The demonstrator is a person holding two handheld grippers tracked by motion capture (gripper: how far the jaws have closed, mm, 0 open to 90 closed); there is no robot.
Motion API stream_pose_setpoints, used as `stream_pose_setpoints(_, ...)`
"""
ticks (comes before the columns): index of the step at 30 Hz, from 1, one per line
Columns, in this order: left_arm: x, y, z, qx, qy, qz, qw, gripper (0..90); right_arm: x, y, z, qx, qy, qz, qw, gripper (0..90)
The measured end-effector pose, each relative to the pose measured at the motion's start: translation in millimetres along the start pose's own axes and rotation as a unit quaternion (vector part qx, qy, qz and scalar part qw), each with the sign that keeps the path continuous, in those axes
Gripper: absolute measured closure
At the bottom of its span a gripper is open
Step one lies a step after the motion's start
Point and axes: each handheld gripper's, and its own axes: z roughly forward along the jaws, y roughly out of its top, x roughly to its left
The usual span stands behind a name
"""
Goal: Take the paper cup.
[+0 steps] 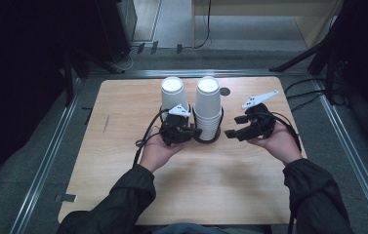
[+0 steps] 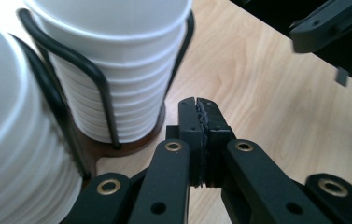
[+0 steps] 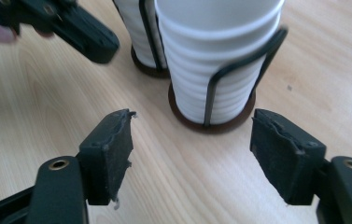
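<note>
right gripper (image 3: 190, 154) agape, cup stack (image 3: 213, 60) ahead

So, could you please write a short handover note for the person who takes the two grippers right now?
Left gripper: shut, empty, just beside the right cup stack.
Right gripper: open, empty, facing the same stack from its other side, not touching.
Things: two stacks of upside-down white cups, left cup stack and the right one, each in a black wire holder on the table.
Done: no cup is out.
Left: probably grip and lift the top cup.
</note>
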Motion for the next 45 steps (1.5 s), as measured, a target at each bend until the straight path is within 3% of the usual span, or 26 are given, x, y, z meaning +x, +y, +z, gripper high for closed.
stream_pose_setpoints(7, -1.3, 9.2, 2.3, -0.003, 0.025, -0.005, 0.9997, 90.0, -2.7, 21.6, -2.3, -0.004, -0.002, -0.001, 1.0, 25.5)
stream_pose_setpoints(10, -5.6, 15.8, 6.3, 0.002, 0.065, -0.006, 0.9978, 90.0, -5.3, 35.2, -1.0, -0.012, -0.001, -0.001, 0.9999, 22.5)
stream_pose_setpoints(13, -3.3, 18.5, 8.2, -0.003, 0.061, -0.028, 0.9977, 90.0, -6.3, 44.6, -0.3, -0.015, 0.008, 0.002, 0.9999, 24.2)
stream_pose_setpoints(19, -2.5, 20.2, 12.1, 0.007, 0.078, -0.026, 0.9966, 90.0, -7.2, 60.6, 4.2, -0.012, 0.007, -0.007, 0.9999, 21.2)
stream_pose_setpoints(22, -6.2, 19.4, 14.3, 0.008, 0.1, -0.009, 0.9949, 90.0, -8.6, 70.6, 7.8, -0.021, 0.008, -0.007, 0.9997, 18.2)
stream_pose_setpoints(32, -7.9, 20.0, 17.7, 0.007, 0.091, -0.018, 0.9956, 90.0, -4.3, 100.1, 16.3, -0.027, 0.005, -0.004, 0.9996, 13.5)
stream_pose_setpoints(36, -7.9, 20.5, 18.4, 0.0, 0.092, -0.021, 0.9956, 90.0, -1.1, 113.2, 21.0, -0.022, -0.007, -0.009, 0.9997, 13.4)
stream_pose_setpoints(40, -9.6, 20.1, 19.0, 0.001, 0.099, -0.011, 0.9951, 90.0, 1.6, 120.6, 24.3, -0.024, -0.017, -0.008, 0.9995, 13.4)
stream_pose_setpoints(45, -10.0, 19.9, 19.7, 0.002, 0.097, -0.01, 0.9953, 90.0, 8.2, 128.1, 27.2, -0.016, -0.052, -0.024, 0.9982, 22.0)
